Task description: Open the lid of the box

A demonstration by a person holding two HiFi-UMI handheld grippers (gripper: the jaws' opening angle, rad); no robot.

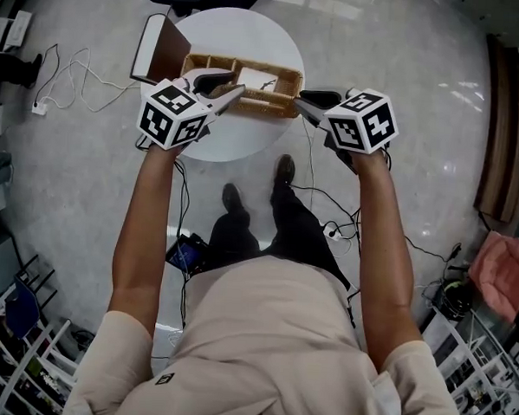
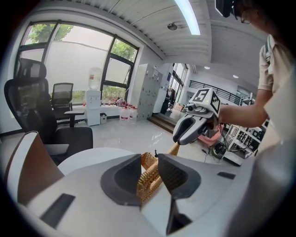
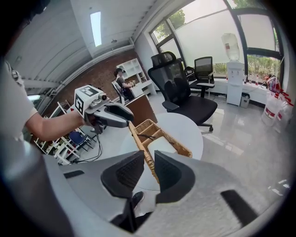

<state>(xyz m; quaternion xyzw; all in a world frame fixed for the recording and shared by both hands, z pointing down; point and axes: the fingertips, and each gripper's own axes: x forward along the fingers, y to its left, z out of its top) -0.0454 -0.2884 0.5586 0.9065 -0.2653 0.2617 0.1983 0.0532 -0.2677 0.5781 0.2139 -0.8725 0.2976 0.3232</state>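
Note:
A wicker box (image 1: pixel 266 105) stands on a round white table (image 1: pixel 237 142). Its brown lid (image 1: pixel 164 48) with a white edge stands upright at the box's left end. My left gripper (image 1: pixel 234 86) is at the left part of the near wall, and the left gripper view shows the wicker wall (image 2: pixel 147 178) pinched between the pads. My right gripper (image 1: pixel 303 103) is at the right end, shut on the same wall (image 3: pixel 149 159). A white sheet (image 1: pixel 253 79) lies inside the box.
A black office chair (image 3: pixel 180 88) stands beyond the table. Cables and a plug strip (image 1: pixel 62 75) lie on the floor to the left, and more cables (image 1: pixel 328 223) trail near the person's shoes (image 1: pixel 284 171). Shelving (image 1: pixel 18 337) stands at the lower left.

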